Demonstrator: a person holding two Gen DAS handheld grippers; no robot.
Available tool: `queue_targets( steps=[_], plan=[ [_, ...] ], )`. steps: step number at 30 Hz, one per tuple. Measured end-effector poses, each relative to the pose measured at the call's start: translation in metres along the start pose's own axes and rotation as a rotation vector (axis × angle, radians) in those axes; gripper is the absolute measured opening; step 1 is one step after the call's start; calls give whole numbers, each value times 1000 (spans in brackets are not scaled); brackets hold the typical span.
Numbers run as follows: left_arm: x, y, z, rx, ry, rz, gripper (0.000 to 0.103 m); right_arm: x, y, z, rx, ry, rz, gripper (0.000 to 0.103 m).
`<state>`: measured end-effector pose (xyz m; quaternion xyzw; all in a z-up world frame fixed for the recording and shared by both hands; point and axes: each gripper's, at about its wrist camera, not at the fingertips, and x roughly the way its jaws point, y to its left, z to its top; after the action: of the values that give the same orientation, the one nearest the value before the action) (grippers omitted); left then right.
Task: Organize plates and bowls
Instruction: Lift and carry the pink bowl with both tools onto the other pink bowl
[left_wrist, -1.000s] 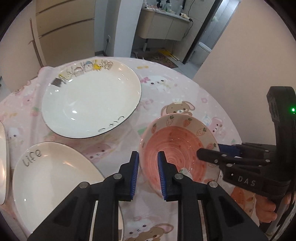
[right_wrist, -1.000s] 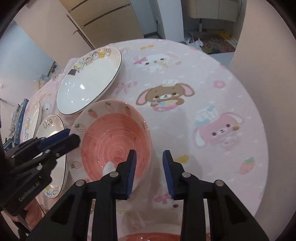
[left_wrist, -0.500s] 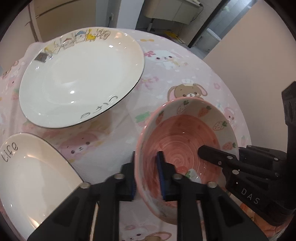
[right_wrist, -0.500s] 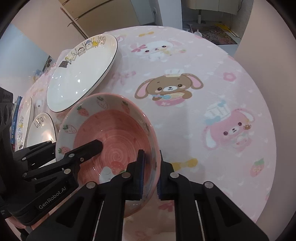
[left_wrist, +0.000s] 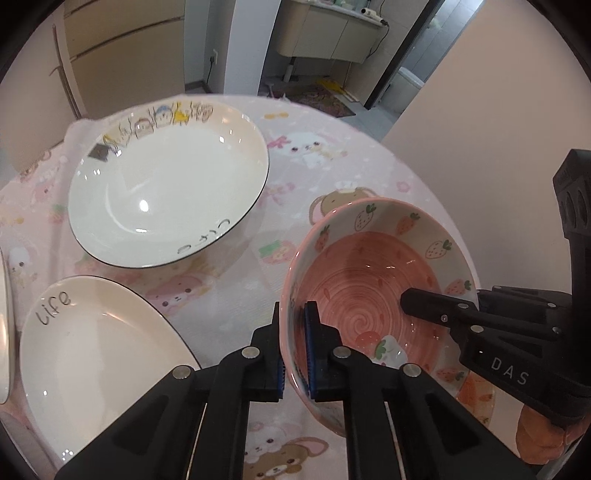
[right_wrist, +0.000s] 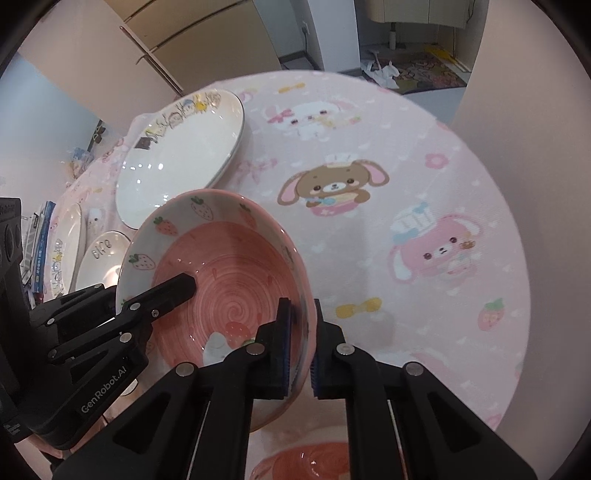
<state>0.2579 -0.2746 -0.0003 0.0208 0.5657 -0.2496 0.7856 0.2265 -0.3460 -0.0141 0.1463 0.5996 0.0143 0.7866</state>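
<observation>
From the left wrist view, the task looks barely under way. The left gripper (left_wrist: 294, 350) has its jaws clenched on the near-left rim of the pink strawberry bowl (left_wrist: 373, 291), one pad inside and one outside the wall. The jaws have just been closing, and the rim is now between them. The right gripper (left_wrist: 436, 306) grasps the opposite rim, and a bit of the person's hand (left_wrist: 539, 439) shows at the lower right. The bowl sits tilted and appears lifted off the bench (left_wrist: 332, 155), though its base is hidden. It is empty apart from the painted strawberry pattern. The large cartoon plate (left_wrist: 166, 188) and the plate marked "life" (left_wrist: 96, 354) lie apart on the cloth, both empty and not yet stacked. The edge of a third plate (left_wrist: 3, 332) shows at the far left.

From the right wrist view, the right gripper (right_wrist: 298, 347) is likewise clamped on the bowl (right_wrist: 229, 280) rim, its jaws having just closed on it, with the left gripper (right_wrist: 162, 291) opposite. A second pink bowl (right_wrist: 306, 461) lies directly below, at the bottom edge, empty as far as it shows. I judge that the held bowl is meant to nest into it. Gathering the plates is still left to do.
</observation>
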Motion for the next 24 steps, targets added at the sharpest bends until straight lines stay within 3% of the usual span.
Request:
queue_targets(
  steps=[6, 16, 24],
  plan=[
    [-43, -18, -7, 44, -75, 3, 9, -41, 9, -12, -20, -56, -13, 8],
    [-87, -56, -33, 81, -113, -35, 9, -97, 6, -53, -31, -106, -45, 8],
    [-91, -88, -69, 126, -93, -21, 9, -101, -15, -98, -11, -89, -28, 8]
  ],
)
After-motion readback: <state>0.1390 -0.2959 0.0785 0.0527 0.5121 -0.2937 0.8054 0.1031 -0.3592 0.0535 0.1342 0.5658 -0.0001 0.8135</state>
